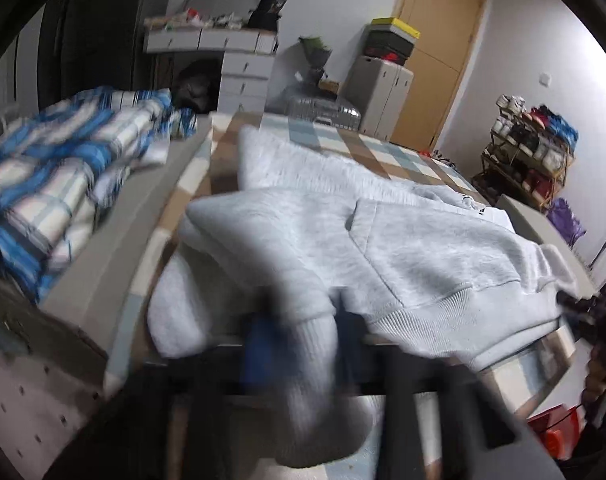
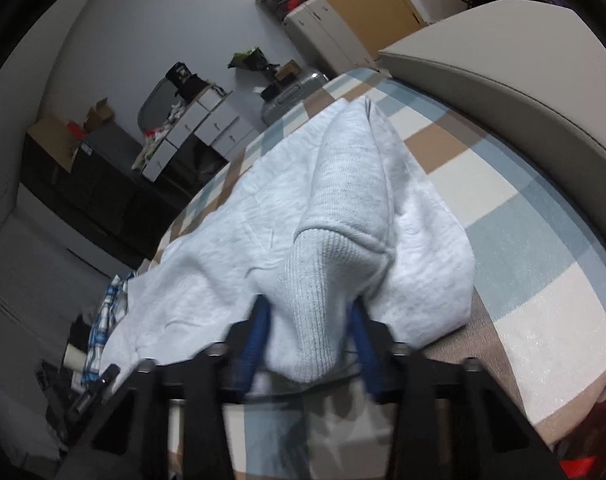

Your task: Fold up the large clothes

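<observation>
A light grey hoodie [image 1: 403,236] lies spread on a bed with a checked cover [image 1: 387,152]. My left gripper [image 1: 303,344] is shut on one ribbed sleeve cuff [image 1: 315,344], which drapes between the blurred blue fingers. In the right wrist view the hoodie [image 2: 231,240] stretches away over the checked cover [image 2: 523,240]. My right gripper [image 2: 309,340] is shut on the other ribbed cuff [image 2: 307,300], lifted a little above the bed, with the sleeve running away from it.
A blue and white plaid garment [image 1: 63,168] lies at the left on a grey ledge. White drawers [image 1: 243,68], a suitcase [image 1: 323,110], a cabinet [image 1: 379,88] and a door stand behind the bed. A shoe rack [image 1: 531,148] is at the right. A grey headboard [image 2: 523,72] borders the bed.
</observation>
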A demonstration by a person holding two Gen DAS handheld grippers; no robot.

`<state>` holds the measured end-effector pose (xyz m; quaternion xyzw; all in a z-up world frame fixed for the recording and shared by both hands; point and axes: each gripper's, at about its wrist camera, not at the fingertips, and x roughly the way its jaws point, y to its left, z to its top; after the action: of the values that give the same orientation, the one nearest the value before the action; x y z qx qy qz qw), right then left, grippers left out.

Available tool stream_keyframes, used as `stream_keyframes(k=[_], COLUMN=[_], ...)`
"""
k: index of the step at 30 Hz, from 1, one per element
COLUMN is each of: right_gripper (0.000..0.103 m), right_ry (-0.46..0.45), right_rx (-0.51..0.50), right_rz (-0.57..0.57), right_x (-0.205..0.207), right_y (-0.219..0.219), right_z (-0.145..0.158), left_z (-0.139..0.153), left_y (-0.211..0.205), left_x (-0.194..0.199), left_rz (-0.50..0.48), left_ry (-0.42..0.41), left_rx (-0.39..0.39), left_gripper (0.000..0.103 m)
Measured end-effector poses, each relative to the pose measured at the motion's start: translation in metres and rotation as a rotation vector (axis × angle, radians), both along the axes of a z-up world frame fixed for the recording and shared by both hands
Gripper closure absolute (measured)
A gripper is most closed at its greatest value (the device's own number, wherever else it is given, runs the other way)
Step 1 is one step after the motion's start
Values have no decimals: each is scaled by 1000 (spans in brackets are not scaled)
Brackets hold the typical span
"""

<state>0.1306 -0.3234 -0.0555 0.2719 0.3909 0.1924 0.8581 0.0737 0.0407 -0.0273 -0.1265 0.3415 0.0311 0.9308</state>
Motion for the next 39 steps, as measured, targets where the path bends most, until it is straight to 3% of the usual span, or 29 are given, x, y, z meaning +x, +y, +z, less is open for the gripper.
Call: stream_keyframes(k=[4, 7, 10, 12, 13, 14, 15, 17, 19, 20, 21, 22, 24, 28, 31, 35, 37, 39], right_gripper=[92, 92, 92, 87, 76, 51, 36, 32, 32, 32, 31, 31, 29, 29, 29, 29, 29, 29], right_ry=[-168, -214, -191, -112, -88, -77, -63, -37, -77, -94, -102, -86, -47, 73, 84, 78, 85, 93], right_rx=[-32, 3, 41, 37, 34, 27, 16, 14, -9, -44, -107, -186, -238, -282, -301, -327, -354, -394], right_rz=[44, 54, 4, -50, -93, -135, -179, -221, -173, -163, -159, -156, -126, -60, -39, -27, -2, 24], right_x=[-3, 23, 75, 119, 139, 155, 167, 174, 165, 161, 158, 156, 158, 175, 183, 199, 211, 221], right_y=[13, 12, 11, 15, 15, 14, 12, 4, -2, -4, -5, -7, -10, -7, 4, 20, 31, 42], right_z=[45, 79, 100, 99, 96, 92, 88, 84, 85, 84, 82, 77, 65, 39, 33, 32, 27, 20], left_z=[22, 50, 76, 81, 78, 70, 63, 48, 47, 48, 50, 51, 47, 27, 26, 44, 45, 31], left_y=[5, 23, 47, 61, 67, 77, 80, 91, 93, 93, 92, 92, 89, 76, 58, 21, 0, -13], left_x=[4, 24, 60, 96, 114, 136, 149, 159, 144, 134, 127, 118, 113, 145, 170, 176, 183, 195], left_rz=[-44, -76, -77, -73, -77, -66, -51, 26, 8, -5, -4, -2, -13, 4, -11, -150, -210, -220], left_ry=[-57, -104, -149, -126, -99, -51, -5, 67, 47, 32, 18, -10, -14, 102, 150, 90, 80, 135], left_rx=[-7, -98, -170, -231, -268, -328, -359, -406, -409, -387, -365, -334, -253, -128, -40, 8, 106, 250], left_gripper=[96, 96, 95, 85, 84, 78, 71, 69, 62, 45, 35, 35, 35, 35, 35, 35, 34, 34])
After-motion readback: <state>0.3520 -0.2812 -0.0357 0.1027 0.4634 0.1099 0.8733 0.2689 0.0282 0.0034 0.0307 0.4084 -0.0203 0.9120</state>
